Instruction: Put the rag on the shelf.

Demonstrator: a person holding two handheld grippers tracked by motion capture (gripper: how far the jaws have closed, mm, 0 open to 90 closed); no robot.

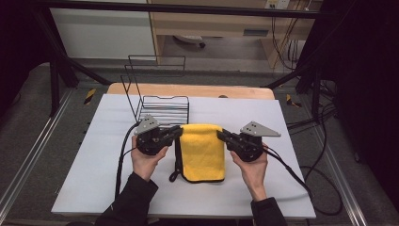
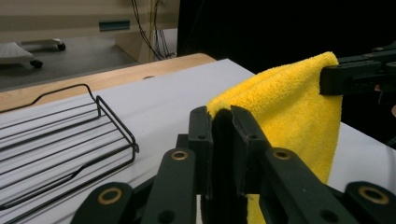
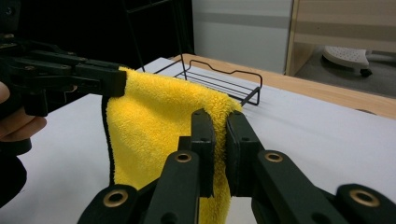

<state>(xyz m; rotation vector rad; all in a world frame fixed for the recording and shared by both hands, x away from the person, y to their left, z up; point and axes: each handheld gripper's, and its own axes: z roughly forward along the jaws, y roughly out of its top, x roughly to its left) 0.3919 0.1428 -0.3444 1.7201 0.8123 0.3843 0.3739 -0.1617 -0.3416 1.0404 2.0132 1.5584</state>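
Note:
A yellow towel [image 1: 203, 151] with a black edge hangs folded between my two grippers above the white table top [image 1: 103, 155]. My left gripper [image 1: 179, 131] is shut on the towel's upper left corner. The right gripper [image 1: 220, 135] is shut on its upper right corner. In the left gripper view the towel [image 2: 289, 107] drapes from my left gripper [image 2: 223, 116] across to the other gripper. In the right gripper view the towel [image 3: 159, 121] stretches from my right gripper [image 3: 218, 119] to the far one. The towel's lower end rests on the table.
A black wire rack [image 1: 157, 101] stands behind the towel at the back left of the table, also seen as the wire rack [image 2: 65, 149] and rack [image 3: 219, 81]. Cables trail from both grippers. A wooden table edge [image 1: 188, 89] lies beyond the white top.

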